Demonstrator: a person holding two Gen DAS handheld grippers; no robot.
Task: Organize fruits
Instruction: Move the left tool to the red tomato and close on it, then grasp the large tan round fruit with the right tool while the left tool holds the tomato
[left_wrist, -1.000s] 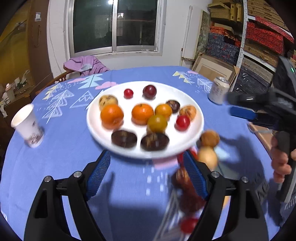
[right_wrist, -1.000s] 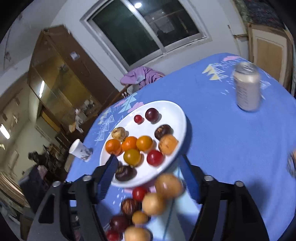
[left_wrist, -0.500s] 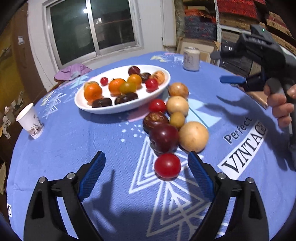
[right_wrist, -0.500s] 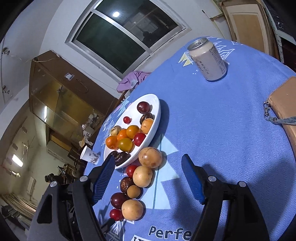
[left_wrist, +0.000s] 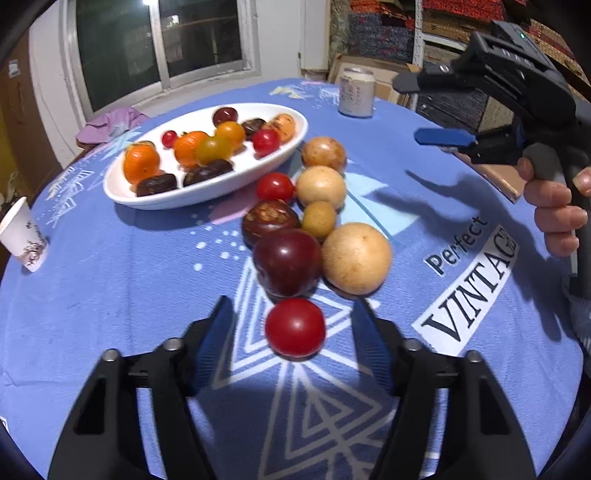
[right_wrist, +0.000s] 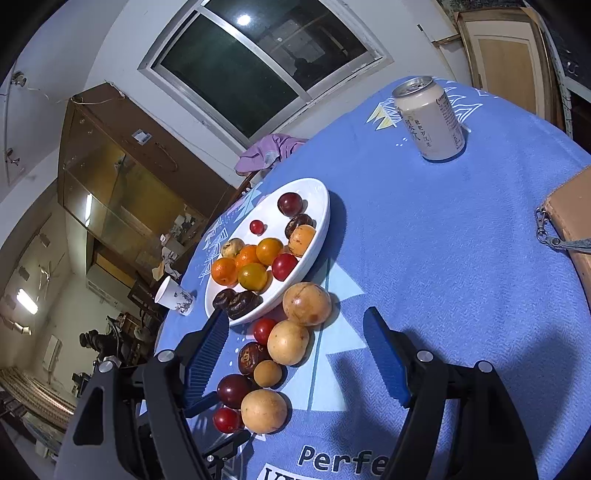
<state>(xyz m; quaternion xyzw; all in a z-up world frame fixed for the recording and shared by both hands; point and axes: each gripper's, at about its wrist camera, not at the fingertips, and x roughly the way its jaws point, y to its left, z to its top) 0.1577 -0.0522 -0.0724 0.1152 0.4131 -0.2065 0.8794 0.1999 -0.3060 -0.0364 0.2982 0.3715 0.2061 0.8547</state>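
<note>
The left gripper (left_wrist: 293, 341) points down at a blue patterned tablecloth (left_wrist: 110, 295), its jaws closing around a red cherry tomato (left_wrist: 295, 328) that lies between the blue pads, which do not yet press on it. Just beyond the tomato a dark red plum (left_wrist: 287, 261) and a large tan round fruit (left_wrist: 356, 257) sit side by side at the near end of a loose cluster of fruit that runs back to a white oval plate (left_wrist: 155, 199). The plate carries tangerines, small tomatoes and dark fruits. To the right a hand (left_wrist: 554, 206) holds the right gripper (right_wrist: 295, 354) above the cloth, jaws open and empty. Farther back stand a drink can (right_wrist: 430, 118) and, at the left edge, a paper cup (left_wrist: 22, 236).
</note>
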